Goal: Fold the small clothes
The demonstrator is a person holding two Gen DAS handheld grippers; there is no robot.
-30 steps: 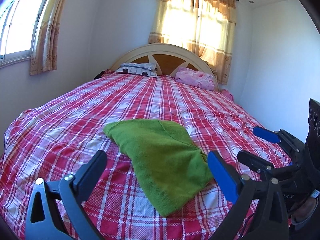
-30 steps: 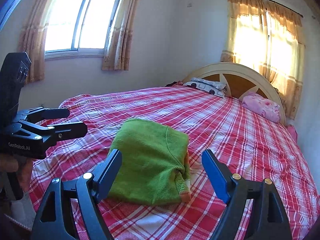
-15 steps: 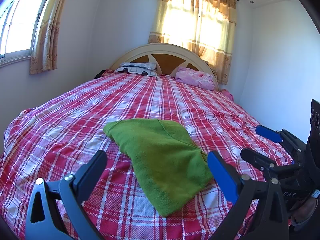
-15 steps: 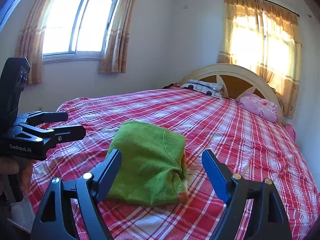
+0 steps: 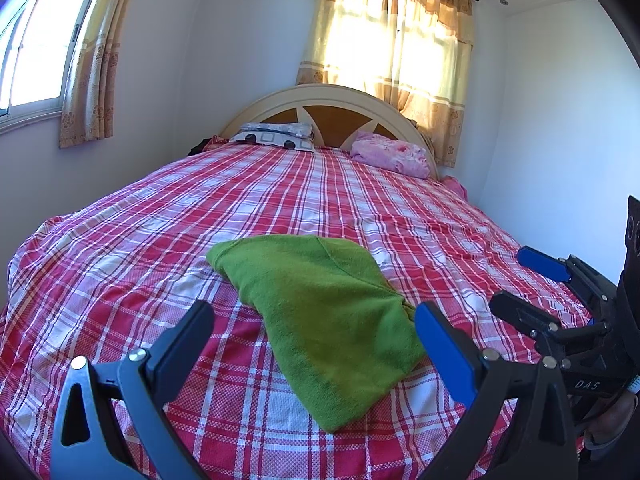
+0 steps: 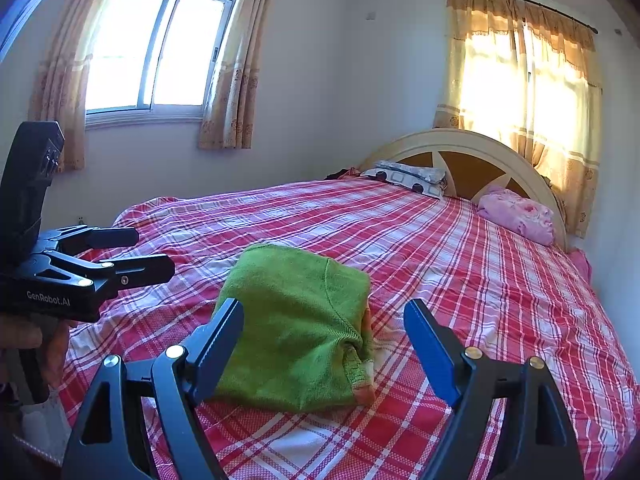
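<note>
A small green garment (image 5: pixel 320 312) lies folded on the red plaid bedspread (image 5: pixel 120 260), near the foot of the bed. My left gripper (image 5: pixel 312 308) hovers just in front of it, open, its fingers on either side of the cloth's near end and holding nothing. The right gripper (image 6: pixel 324 304) is also open and empty, framing the same green garment (image 6: pixel 296 328) from the other side. An orange-pink edge shows at the garment's lower right in the right wrist view. Each gripper shows in the other's view: right gripper (image 5: pixel 510 276), left gripper (image 6: pixel 154 251).
Two pillows rest at the cream headboard (image 5: pixel 332 98): a patterned grey one (image 5: pixel 276 136) and a pink one (image 5: pixel 392 154). Curtained windows stand behind the headboard and on the left wall. A person's hand (image 6: pixel 24 340) holds the left gripper's handle.
</note>
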